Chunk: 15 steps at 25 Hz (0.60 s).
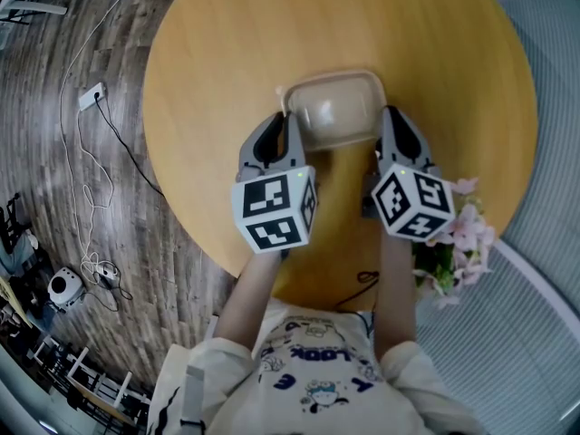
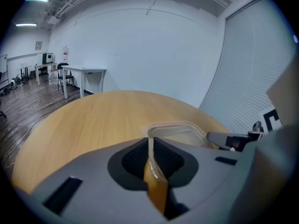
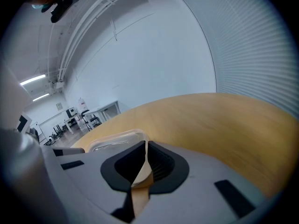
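Spanning the gap between both claws, a shallow translucent plastic container (image 1: 333, 109) sits over the middle of the round wooden desk (image 1: 217, 53); whether its base touches the wood cannot be told. The left claw (image 1: 288, 127) is pressed together on the container's left rim, the thin wall caught edge-on between its ribbed pads (image 2: 168, 158). The right claw (image 1: 390, 125) pinches the opposite rim the same way, so the container lies crosswise just ahead of both. Pink flowers (image 1: 460, 232) lie at the desk's edge beside the right claw. A white cable (image 1: 86, 198) trails over the wooden floor (image 1: 54, 134) at left.
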### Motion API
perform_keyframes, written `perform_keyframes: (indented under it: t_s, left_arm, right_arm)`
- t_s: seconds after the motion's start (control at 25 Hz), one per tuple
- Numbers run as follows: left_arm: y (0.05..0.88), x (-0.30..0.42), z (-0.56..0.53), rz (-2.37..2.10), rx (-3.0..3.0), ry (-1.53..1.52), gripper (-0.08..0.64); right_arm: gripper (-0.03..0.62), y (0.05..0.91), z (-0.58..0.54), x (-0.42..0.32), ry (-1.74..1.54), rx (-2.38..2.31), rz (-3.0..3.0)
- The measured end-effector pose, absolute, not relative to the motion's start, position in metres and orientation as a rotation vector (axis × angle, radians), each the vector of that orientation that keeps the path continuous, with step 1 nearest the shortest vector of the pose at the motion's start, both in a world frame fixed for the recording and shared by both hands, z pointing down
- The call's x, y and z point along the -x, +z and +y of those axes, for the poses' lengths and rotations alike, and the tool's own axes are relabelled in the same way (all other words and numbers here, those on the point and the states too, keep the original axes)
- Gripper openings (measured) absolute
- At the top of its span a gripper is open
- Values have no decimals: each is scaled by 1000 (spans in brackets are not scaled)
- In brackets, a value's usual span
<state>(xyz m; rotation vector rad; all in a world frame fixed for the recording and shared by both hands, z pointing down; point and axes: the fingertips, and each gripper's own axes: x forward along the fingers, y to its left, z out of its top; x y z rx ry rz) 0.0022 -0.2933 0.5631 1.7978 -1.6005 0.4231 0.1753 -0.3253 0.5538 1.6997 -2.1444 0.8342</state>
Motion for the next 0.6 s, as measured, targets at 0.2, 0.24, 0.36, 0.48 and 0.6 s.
perform_keyframes:
  t_s: [0.2, 0.24, 0.36, 0.48, 0.6]
  left_arm:
    - [555, 2, -294, -1622, -1813, 423, 28]
    - [553, 3, -294, -1623, -1814, 420, 28]
    - [544, 6, -295, -1632, -1825, 408, 28]
    - [534, 7, -295, -1641, -1845, 389, 28]
    - [521, 7, -295, -1650, -1868, 364, 26]
  right_arm:
    - [19, 544, -325, -172, 802, -1700, -2162]
    - [20, 541, -326, -171, 796, -1702, -2166]
    - [20, 531, -327, -168, 775, -1708, -2174]
    - [18, 522, -325, -167, 752, -1719, -2185]
    - [18, 509, -321, -167, 723, -1734, -2198]
